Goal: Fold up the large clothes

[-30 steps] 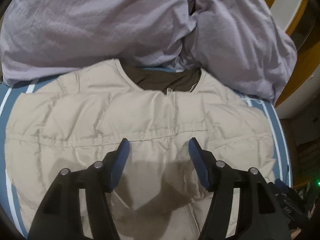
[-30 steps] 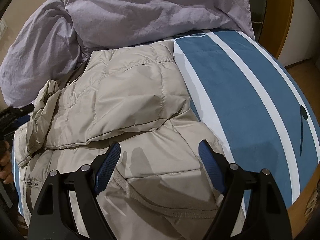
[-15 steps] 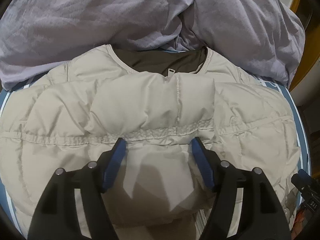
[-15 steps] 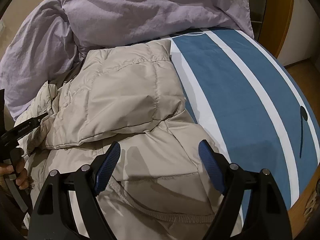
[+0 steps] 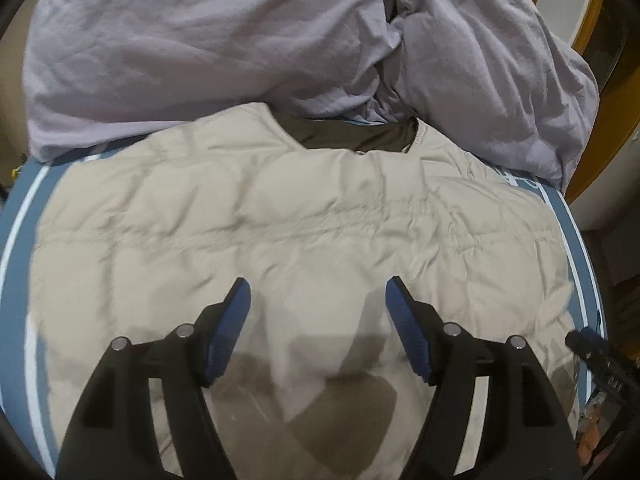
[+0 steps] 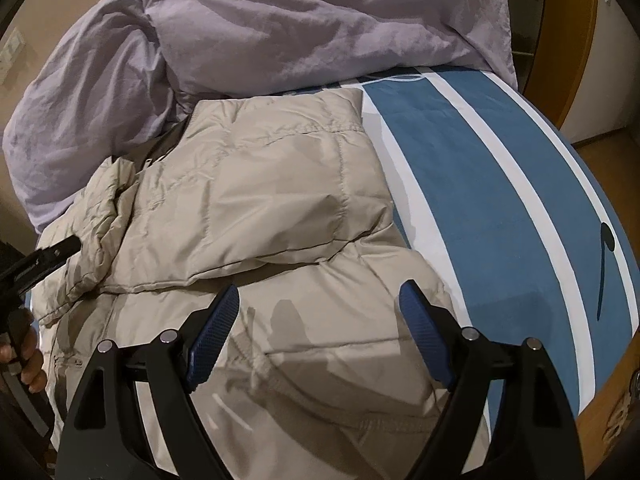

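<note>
A beige quilted jacket [image 5: 320,216] lies flat on the bed, its collar and dark lining [image 5: 360,138] at the far side. My left gripper [image 5: 318,308] hovers over the jacket's middle, open, with only flat fabric below the blue pads. In the right wrist view a sleeve panel [image 6: 260,200] is folded over the jacket body. My right gripper [image 6: 320,312] stands open above the jacket's lower part near a ribbed hem [image 6: 280,380]. The left gripper's tip [image 6: 48,258] shows at that view's left edge, by the bunched jacket side.
A crumpled lilac duvet [image 5: 240,40] is piled behind the collar. The blue sheet with white stripes [image 6: 500,200] lies bare to the jacket's right. A wooden frame [image 6: 572,40] stands behind the bed. A hand [image 6: 28,356] grips the left tool.
The left gripper has drifted sideways over the jacket, so the blue sheet shows again at the left, and its jaws stand a little wider. The right gripper has stayed put.
</note>
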